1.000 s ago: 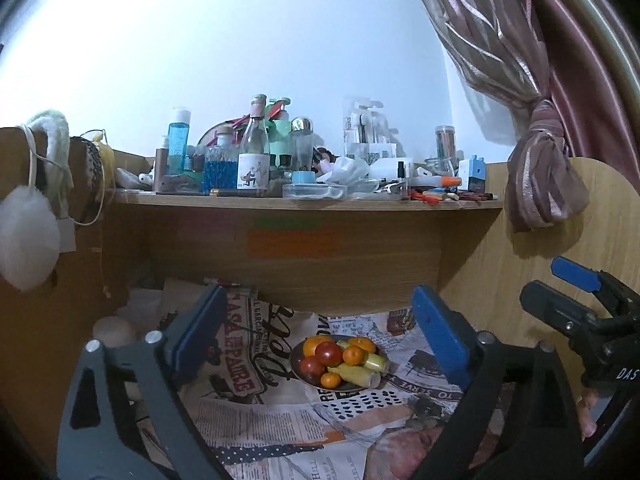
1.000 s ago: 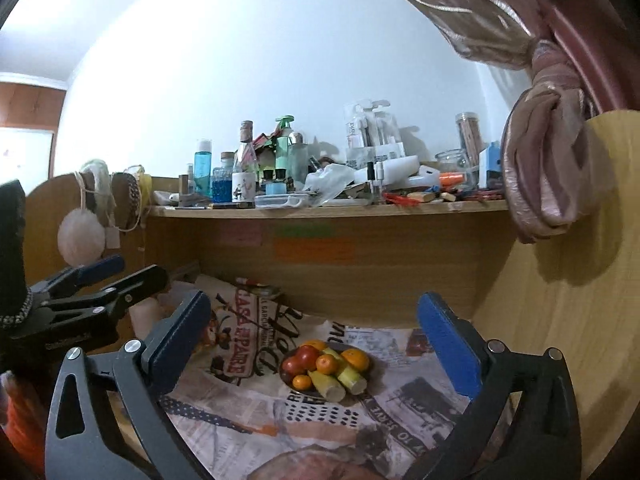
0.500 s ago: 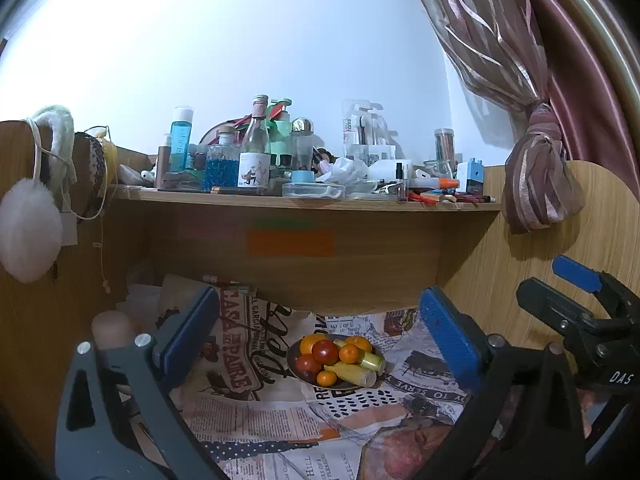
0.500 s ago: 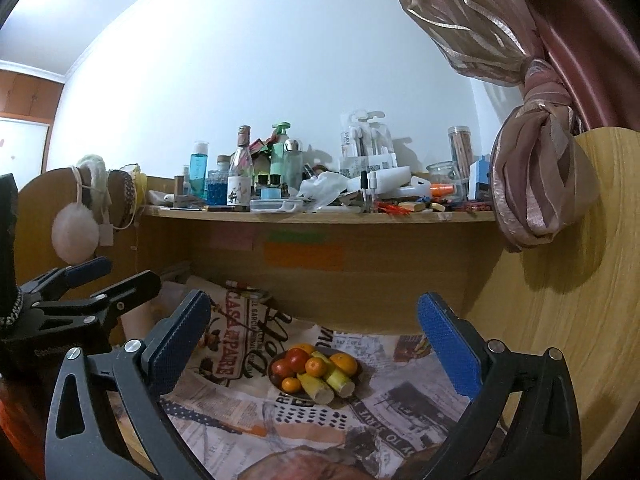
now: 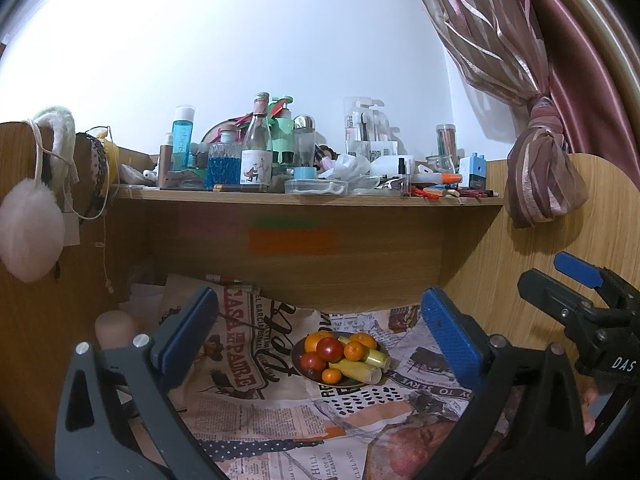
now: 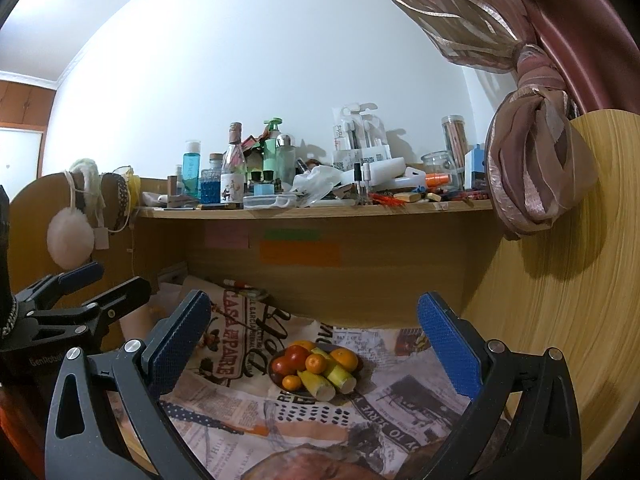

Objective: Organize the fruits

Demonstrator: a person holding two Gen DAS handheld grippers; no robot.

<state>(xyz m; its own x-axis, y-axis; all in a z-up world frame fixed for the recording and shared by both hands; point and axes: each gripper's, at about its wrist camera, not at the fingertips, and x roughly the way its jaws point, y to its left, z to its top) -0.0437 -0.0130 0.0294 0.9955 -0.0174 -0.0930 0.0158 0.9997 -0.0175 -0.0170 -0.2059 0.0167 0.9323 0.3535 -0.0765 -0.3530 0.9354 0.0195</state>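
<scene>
A small dark plate (image 5: 298, 369) sits on a newspaper-covered desk under a shelf. It holds oranges (image 5: 317, 340), red tomatoes (image 5: 329, 349) and pale yellow-green corn pieces (image 5: 358, 372). It also shows in the right wrist view as the plate (image 6: 275, 377) with tomatoes (image 6: 295, 357) and oranges (image 6: 345, 358). My left gripper (image 5: 320, 332) is open and empty, well short of the plate. My right gripper (image 6: 314, 334) is open and empty, also short of it. The right gripper (image 5: 560, 280) appears at the right edge of the left view; the left gripper (image 6: 86, 292) appears at the left of the right view.
A wooden shelf (image 5: 304, 200) above the desk is crowded with bottles, jars and pens. Wooden side panels (image 6: 560, 280) close in left and right. A tied curtain (image 5: 540, 176) hangs at right. White earmuffs (image 5: 30, 232) hang at left. A pale cylinder (image 5: 116, 328) stands left.
Both views have pulled back and tilted slightly upward, so the plate looks a little smaller and lower. Both grippers stay open and empty.
</scene>
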